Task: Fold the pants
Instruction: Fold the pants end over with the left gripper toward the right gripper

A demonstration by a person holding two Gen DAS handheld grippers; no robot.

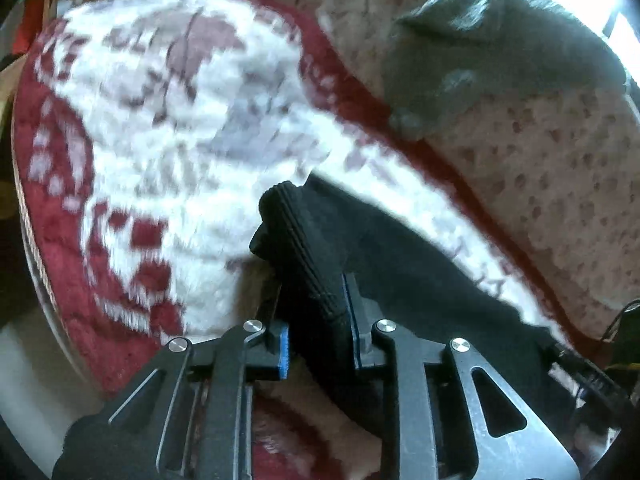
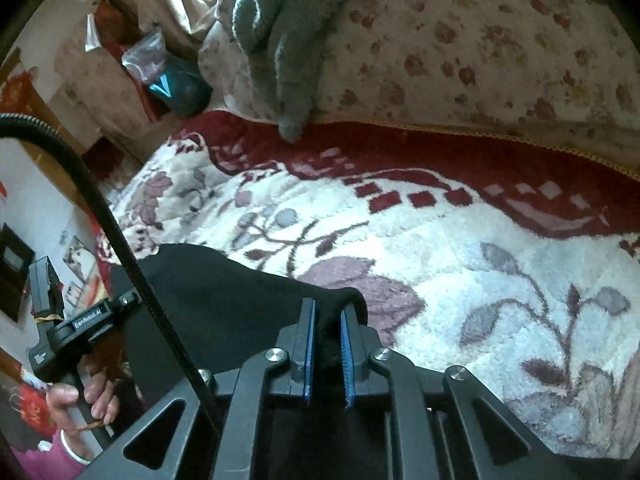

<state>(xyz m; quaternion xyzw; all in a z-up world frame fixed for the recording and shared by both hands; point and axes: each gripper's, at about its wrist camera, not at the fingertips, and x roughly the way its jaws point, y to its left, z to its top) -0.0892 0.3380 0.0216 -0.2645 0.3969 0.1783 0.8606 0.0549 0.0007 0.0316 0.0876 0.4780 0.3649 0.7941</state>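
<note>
Under everything lies my fleece blanket [image 2: 400, 240], white with mauve leaves and a dark red border; in the right wrist view it fills the middle, with the border running from 9 o'clock across to 3 o'clock. Beyond that border, from 12 to 2 o'clock, is a cream quilt with small red flowers [image 2: 480, 40]. A grey knitted garment [image 2: 288, 40] is draped over the quilt at 12 o'clock, its lowest tip reaching down to the red border. In the left wrist view the same grey garment [image 1: 500, 52] sits at 1 o'clock on the quilt [image 1: 560, 160], and the blanket [image 1: 160, 120] looks blurred.

The black pants [image 2: 224, 300] lie on the blanket at 7 to 8 o'clock in the right wrist view, one edge rising into my right gripper [image 2: 328, 320]. Its blue pads [image 2: 309, 344] stand close together with a fold of the black cloth pinched between them. In the left wrist view the pants [image 1: 400, 272] stretch from the centre toward 4 o'clock, and a ribbed, stitched band of them stands up between the fingers of my left gripper [image 1: 316, 304], which is closed on it.

At 8 o'clock in the right wrist view I see my left hand [image 2: 88, 396] around the black handle of the other gripper, a pink sleeve [image 2: 48, 460] below it. A black ribbed cable [image 2: 104, 208] curves from 9 o'clock down to 6 o'clock.
</note>
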